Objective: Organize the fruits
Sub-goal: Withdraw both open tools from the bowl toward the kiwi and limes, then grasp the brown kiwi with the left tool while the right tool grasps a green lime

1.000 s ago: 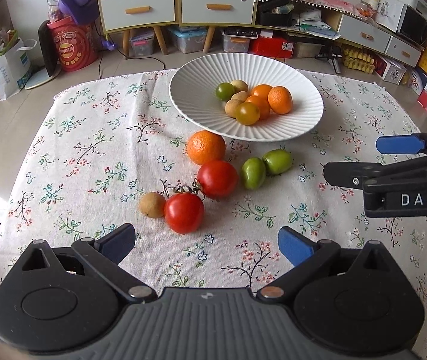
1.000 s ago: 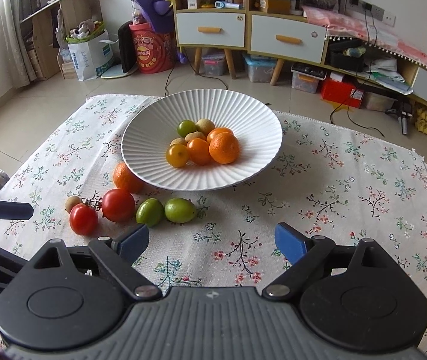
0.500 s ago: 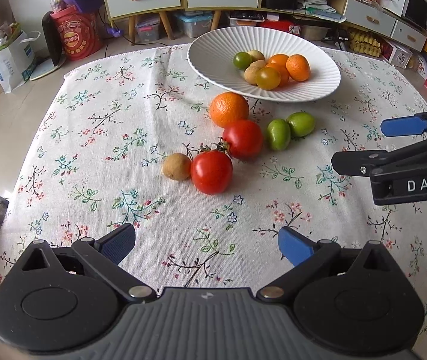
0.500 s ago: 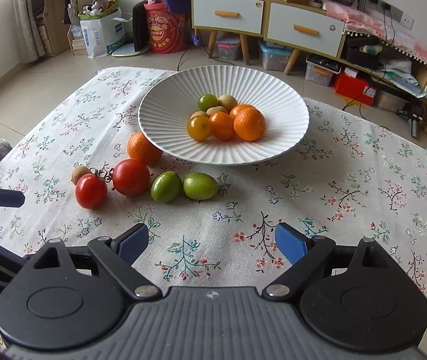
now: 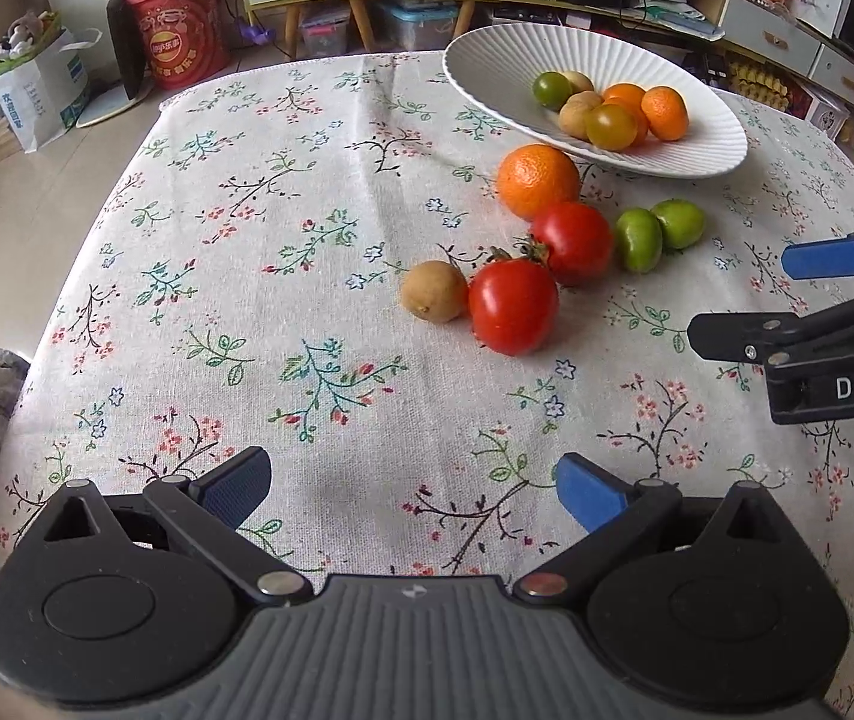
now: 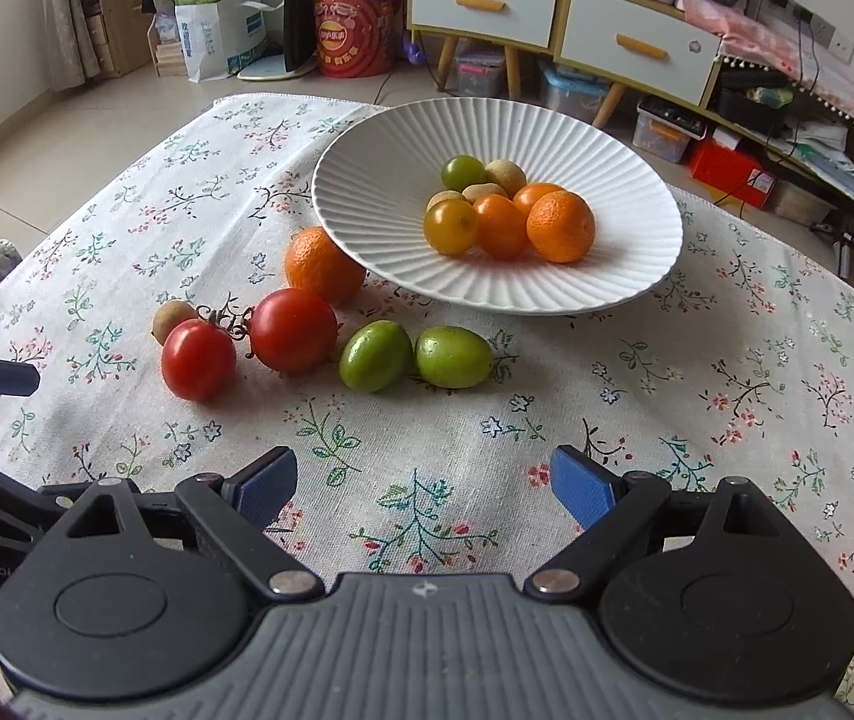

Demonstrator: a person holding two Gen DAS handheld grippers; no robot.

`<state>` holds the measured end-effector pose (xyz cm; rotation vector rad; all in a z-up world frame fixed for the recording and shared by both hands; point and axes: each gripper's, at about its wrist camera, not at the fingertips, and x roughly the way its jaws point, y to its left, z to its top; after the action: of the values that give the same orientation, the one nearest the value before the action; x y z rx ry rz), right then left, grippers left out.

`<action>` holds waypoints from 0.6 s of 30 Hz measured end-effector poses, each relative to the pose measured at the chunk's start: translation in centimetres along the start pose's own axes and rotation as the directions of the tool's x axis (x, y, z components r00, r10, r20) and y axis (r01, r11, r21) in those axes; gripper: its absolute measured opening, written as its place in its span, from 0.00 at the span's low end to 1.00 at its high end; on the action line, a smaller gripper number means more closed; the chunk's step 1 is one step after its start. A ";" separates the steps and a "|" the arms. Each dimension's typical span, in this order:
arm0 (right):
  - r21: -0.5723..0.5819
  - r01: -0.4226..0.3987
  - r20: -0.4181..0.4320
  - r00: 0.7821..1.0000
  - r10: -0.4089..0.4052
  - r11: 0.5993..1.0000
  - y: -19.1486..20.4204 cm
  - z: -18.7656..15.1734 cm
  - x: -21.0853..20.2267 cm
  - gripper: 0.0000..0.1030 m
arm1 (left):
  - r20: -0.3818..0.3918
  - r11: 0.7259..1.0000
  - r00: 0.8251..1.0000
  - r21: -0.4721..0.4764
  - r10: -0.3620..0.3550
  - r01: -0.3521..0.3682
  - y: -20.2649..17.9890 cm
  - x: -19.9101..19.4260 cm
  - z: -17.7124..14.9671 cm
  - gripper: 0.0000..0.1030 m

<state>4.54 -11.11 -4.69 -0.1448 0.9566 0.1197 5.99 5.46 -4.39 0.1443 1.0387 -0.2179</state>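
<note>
Both hand-held grippers, left (image 5: 415, 489) and right (image 6: 424, 483), jaws apart and empty, are closing in: loose fruit, nearest the tomato (image 5: 512, 306), is looming larger ahead on the worktop (image 5: 283, 312), short of the plate (image 6: 367, 180); pickup seems imminent.

Bare cloth (image 6: 421, 450) ahead of both claws, loose fruit cluster (image 6: 307, 336) crowding plate's near rim (image 6: 487, 300)

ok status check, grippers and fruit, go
Left gripper and right gripper open, empty. Six loose fruits on tablecloth, beside white plate. Nothing in the way.
</note>
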 end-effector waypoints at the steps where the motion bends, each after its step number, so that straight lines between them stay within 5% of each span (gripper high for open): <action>1: -0.002 0.001 -0.002 1.000 -0.001 1.000 0.1 0.1 0.1 0.87 | 0.001 1.000 1.000 -0.006 -0.005 0.005 0.2 0.1 0.0 0.93; 7: 0.006 0.002 -0.006 1.000 -0.002 1.000 -0.2 0.5 0.8 0.77 | 0.028 1.000 0.999 -0.010 -0.024 0.024 1.1 0.8 0.5 0.86; 18: 0.053 0.074 -0.012 0.997 -0.074 0.996 -2.3 0.8 1.7 0.56 | 0.083 0.995 0.995 0.083 -0.054 0.047 1.8 1.1 1.9 0.54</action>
<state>6.56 -13.21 -5.47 -0.1314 0.9621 0.0251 8.55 6.67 -4.39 0.1805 0.9496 -0.3094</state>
